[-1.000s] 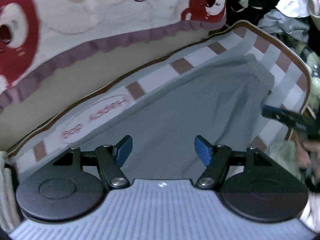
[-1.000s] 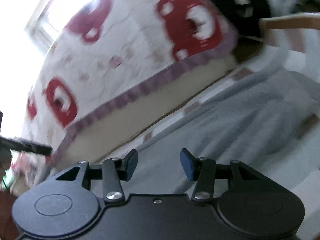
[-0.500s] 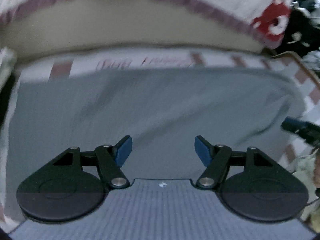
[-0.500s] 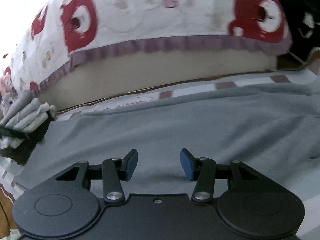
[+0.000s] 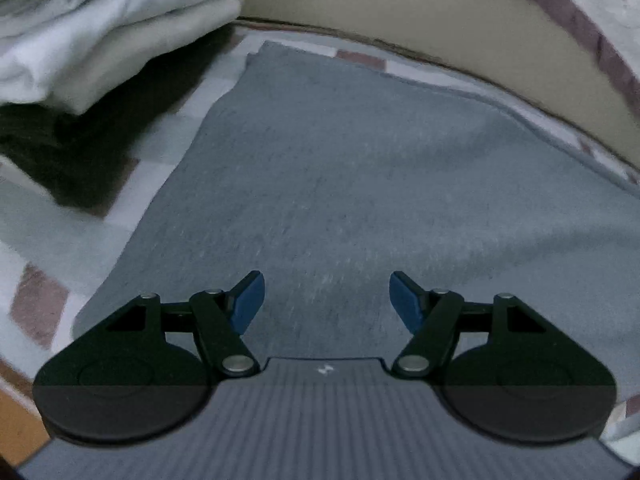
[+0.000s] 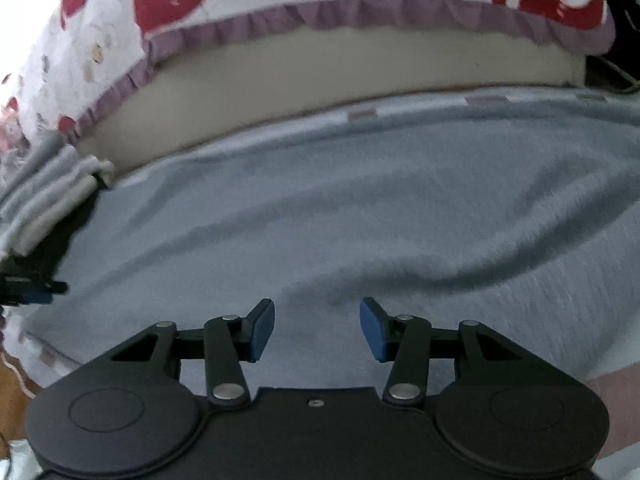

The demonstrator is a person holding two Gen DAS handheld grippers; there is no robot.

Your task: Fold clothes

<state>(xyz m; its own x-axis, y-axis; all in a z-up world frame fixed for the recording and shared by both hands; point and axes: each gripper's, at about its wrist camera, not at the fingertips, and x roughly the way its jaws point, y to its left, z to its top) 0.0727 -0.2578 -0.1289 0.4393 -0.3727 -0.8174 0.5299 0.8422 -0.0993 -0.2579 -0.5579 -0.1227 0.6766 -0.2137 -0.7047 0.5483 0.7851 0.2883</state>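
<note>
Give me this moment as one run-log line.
stage: pre-grasp | left gripper: jaws open, empty | right gripper: jaws open, empty | gray garment: spread flat | folded stack: beside it

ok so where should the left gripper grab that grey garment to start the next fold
Probably the grey garment is best taken at its left edge, near the far corner. That hem lies flat and exposed on the checked mat, so the open left gripper can come in low from the left and pinch a single edge. The folded pile beside that corner leaves limited room.
</note>
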